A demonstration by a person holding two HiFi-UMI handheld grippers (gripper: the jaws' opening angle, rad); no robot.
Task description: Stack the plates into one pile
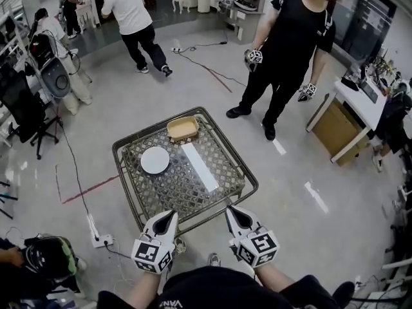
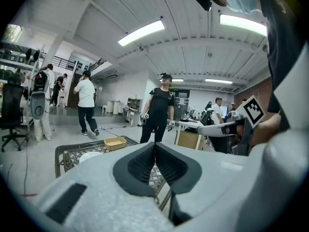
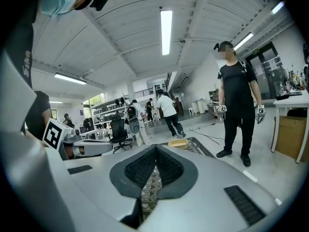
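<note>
Head view: plate on table, left side; dish at far edge. Left gripper and right gripper at near edge.
Left gripper view: jaws clenched, empty.
Right gripper view: jaws clenched, empty.

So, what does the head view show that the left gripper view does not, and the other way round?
Only the head view: the long white strip on the table and the power strip near the table's corner. Only the left gripper view: the ceiling lights, and the left gripper seen close, its jaws closed together with nothing between them. Both: the white plate, the yellow dish and the standing person in black.
</note>
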